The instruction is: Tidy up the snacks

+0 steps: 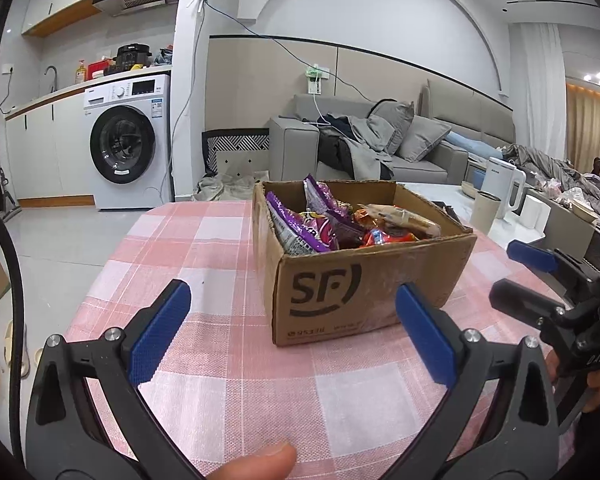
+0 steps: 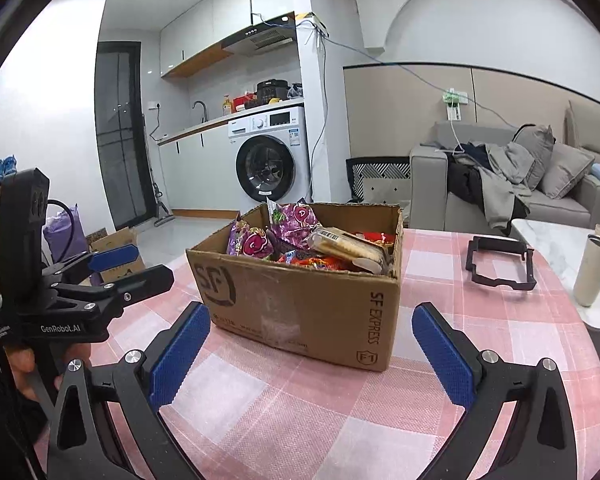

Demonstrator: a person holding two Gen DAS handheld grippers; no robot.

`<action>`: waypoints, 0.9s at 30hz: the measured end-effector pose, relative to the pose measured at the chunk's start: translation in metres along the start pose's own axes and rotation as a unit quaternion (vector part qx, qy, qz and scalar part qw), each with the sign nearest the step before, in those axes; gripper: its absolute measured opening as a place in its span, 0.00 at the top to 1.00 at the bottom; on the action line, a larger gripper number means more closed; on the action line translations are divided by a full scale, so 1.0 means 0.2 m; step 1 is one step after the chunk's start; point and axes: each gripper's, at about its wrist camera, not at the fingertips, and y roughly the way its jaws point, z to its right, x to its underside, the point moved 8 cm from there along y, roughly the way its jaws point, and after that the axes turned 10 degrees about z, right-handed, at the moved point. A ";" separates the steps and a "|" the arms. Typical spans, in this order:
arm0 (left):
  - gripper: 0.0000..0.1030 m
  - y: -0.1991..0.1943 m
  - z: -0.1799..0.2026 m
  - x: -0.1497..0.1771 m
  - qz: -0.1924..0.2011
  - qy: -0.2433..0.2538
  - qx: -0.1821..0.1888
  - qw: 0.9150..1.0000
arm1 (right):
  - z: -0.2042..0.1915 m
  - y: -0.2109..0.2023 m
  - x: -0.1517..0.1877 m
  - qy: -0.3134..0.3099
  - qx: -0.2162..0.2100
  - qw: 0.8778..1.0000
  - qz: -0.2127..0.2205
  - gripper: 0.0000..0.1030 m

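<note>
"How far along are the snacks?"

"All in the box (image 1: pixel 363 264) ahead of both tongs. My left tongs (image 1: pixel 292 336) and right tongs (image 2: pixel 311 354) are spread, empty. Little seems left."

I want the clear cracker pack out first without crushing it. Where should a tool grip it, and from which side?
A judgement: take the cracker pack across its narrow width, coming from above with the open right tool. It lies on top of the other snacks, slanted along the cardboard box, so its long edges are exposed, while its lower end tucks toward the box's right wall. Squeeze lightly.
</note>
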 end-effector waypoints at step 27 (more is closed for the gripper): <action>0.01 0.01 -0.02 0.03 0.014 -0.004 -0.018 1.000 | 0.03 -0.03 0.00 -0.013 0.042 0.999 0.027 0.00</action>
